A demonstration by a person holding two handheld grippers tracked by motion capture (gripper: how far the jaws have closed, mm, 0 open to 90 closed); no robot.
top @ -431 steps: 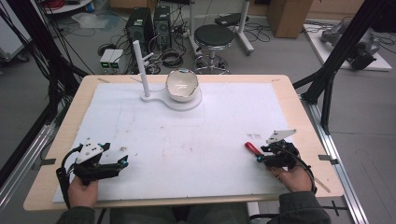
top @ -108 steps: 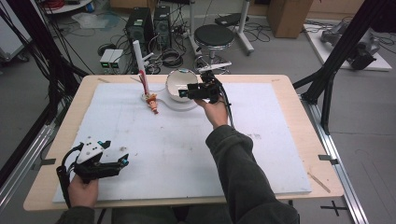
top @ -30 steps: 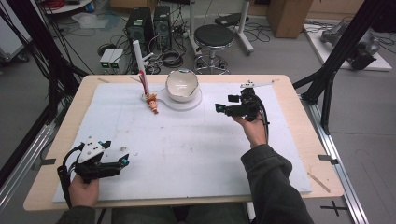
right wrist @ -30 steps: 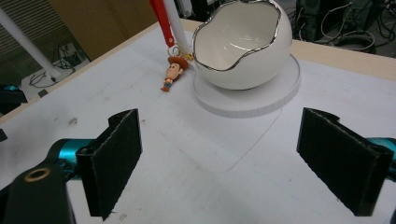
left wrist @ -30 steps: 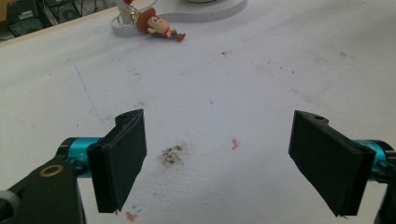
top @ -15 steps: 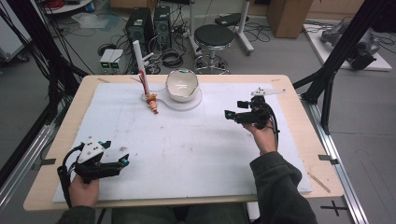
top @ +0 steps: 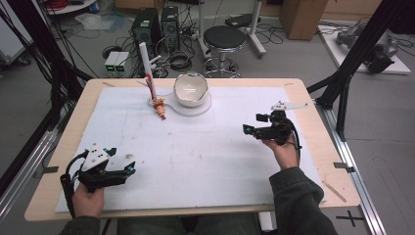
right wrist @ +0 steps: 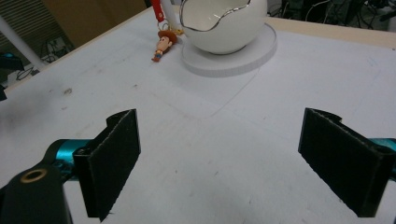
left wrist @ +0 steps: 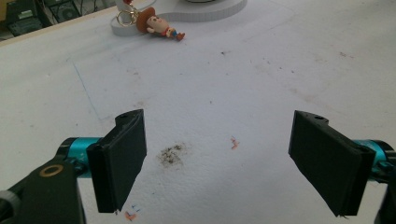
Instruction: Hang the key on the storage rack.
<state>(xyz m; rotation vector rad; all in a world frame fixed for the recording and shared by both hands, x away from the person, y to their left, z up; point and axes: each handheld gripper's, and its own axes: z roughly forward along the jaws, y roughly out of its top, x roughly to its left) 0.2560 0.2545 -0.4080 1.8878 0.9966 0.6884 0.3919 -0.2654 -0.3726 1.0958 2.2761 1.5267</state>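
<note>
R gripper (top: pixel 250 129) at frame right, jaws wide, empty. L gripper (top: pixel 128 166) lower left, wide, empty. Cowboy keychain (top: pixel 159 106) hung on post (top: pixel 147 66), upper centre, beside bowl (top: pixel 191 89). Risk: careless reach could topple post or chip bowl.

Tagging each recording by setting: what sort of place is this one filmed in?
Probably a lab or workshop used for recording: computer towers and loose cables on the bare floor, black rig struts around the wooden table, a stool behind.
</note>
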